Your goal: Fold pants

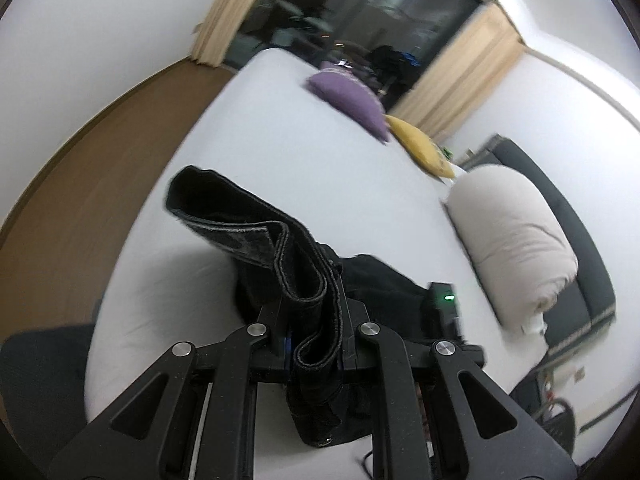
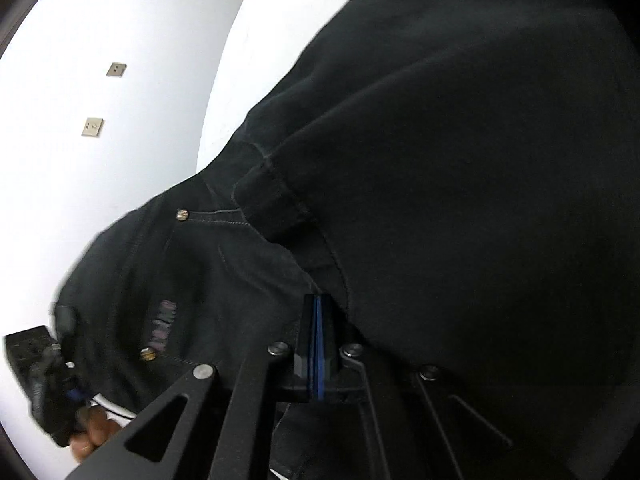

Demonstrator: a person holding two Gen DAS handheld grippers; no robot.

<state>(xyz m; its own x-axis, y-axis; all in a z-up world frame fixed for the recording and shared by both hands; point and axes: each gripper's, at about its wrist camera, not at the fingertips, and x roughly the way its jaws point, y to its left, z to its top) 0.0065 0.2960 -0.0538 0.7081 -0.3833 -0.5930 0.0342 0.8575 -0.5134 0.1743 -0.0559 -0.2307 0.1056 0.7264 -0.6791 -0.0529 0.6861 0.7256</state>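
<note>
The pants are black jeans. In the left wrist view my left gripper (image 1: pixel 316 332) is shut on a folded bundle of the pants' hems (image 1: pixel 256 232), which stands up above the white bed (image 1: pixel 280 152). The rest of the pants lies behind on the right. In the right wrist view the pants (image 2: pixel 440 140) fill most of the frame, with rivets and pocket seams showing. My right gripper (image 2: pixel 318 344) has its jaws pressed together, blue pads touching, at the edge of a fold of the fabric. Whether cloth is pinched between them I cannot tell.
A purple cushion (image 1: pixel 352 96) and a yellow cushion (image 1: pixel 424 144) lie at the far side of the bed. A rolled cream duvet (image 1: pixel 516 240) lies on the right. Brown floor (image 1: pixel 80 184) is on the left. A dark window with beige curtains (image 1: pixel 460 72) is behind.
</note>
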